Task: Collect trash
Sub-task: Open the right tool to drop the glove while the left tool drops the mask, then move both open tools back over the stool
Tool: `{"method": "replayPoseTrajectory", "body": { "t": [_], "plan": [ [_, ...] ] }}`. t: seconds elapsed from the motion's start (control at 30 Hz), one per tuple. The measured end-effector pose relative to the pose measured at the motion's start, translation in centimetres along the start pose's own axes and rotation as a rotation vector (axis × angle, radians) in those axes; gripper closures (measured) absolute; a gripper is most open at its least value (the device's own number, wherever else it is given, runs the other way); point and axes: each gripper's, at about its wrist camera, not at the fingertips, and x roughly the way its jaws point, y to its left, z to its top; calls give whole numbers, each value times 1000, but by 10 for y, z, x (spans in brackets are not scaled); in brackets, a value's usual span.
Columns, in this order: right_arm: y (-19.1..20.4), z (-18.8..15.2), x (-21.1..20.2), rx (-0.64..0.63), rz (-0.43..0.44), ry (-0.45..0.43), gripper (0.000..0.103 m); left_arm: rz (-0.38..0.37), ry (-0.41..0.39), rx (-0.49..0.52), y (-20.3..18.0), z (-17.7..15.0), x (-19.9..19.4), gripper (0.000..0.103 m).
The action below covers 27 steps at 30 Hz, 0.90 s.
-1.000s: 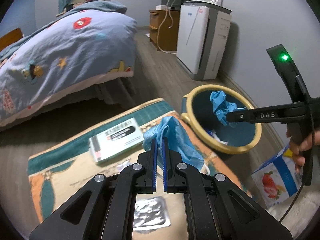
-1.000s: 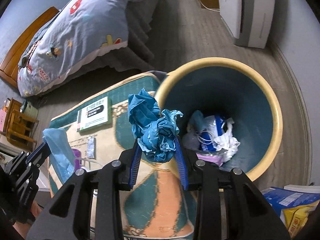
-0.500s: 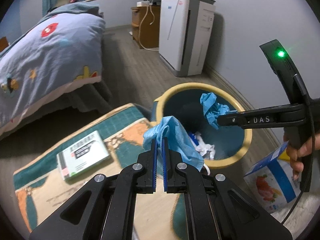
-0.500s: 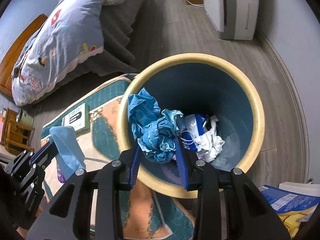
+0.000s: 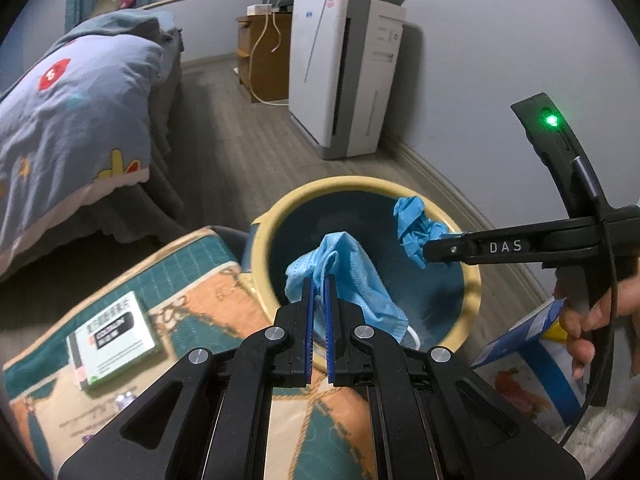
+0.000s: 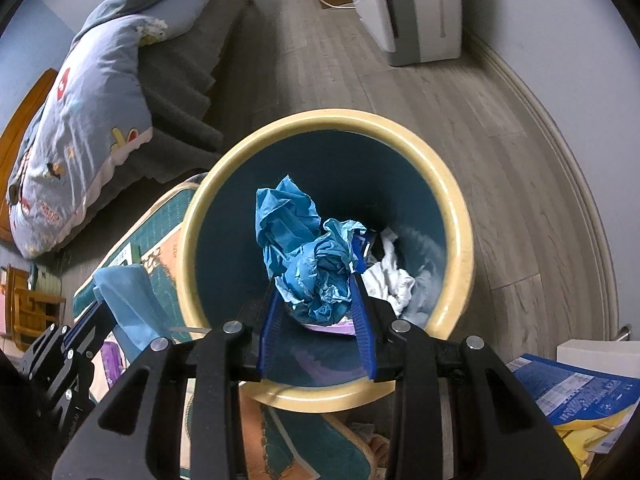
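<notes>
My left gripper (image 5: 319, 280) is shut on a light blue face mask (image 5: 352, 276) and holds it over the near edge of the round bin (image 5: 360, 186), which has a cream rim and a dark teal inside. My right gripper (image 6: 314, 276) is shut on a crumpled blue paper wad (image 6: 304, 264) and holds it over the bin's mouth (image 6: 460, 248). The wad also shows in the left wrist view (image 5: 412, 226), and the mask in the right wrist view (image 6: 128, 300). White and blue trash (image 6: 390, 280) lies at the bin's bottom.
A patterned teal and orange cushion (image 5: 200, 280) beside the bin carries a green-and-white box (image 5: 114, 340). A bed (image 5: 72, 112) stands at left, a white air purifier (image 5: 344, 72) by the wall. A blue carton (image 5: 528, 368) and booklets (image 6: 576, 396) lie at right of the bin.
Both grippers have moved toward the bin. The mask now hangs over the bin's near rim and the paper wad sits further over its middle.
</notes>
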Motion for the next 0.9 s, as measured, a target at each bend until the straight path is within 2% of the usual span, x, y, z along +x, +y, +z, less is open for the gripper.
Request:
{"method": "replayPoseTrajectory", "body": {
  "t": [0.17,0.23,0.27,0.33,0.37,0.43,0.5,0.67,0.9],
  "plan": [
    [-5,3,2,17,-9,-7,69,4,10,-8,-3,1,12,96],
    [-6,4,2,22,-12,-13,67,13,7,-15,-1,0,14,88],
    [-7,5,1,25,-14,-18,64,19,5,-18,0,0,14,80],
    [-9,5,-1,35,-16,-27,37,26,-1,-25,1,0,13,60],
    [-10,5,-2,41,-13,-36,33,28,-8,-27,1,0,12,46],
    [-10,6,-5,45,-14,-51,17,29,-24,-28,2,0,9,40],
    [-9,6,-6,46,-27,-58,11,35,-27,-29,3,0,8,30],
    [-5,7,-7,46,-47,-57,6,65,-38,-22,5,-1,3,17],
    [11,6,-10,21,-61,-62,6,101,-46,-21,15,-4,-10,13]
  ]
}}
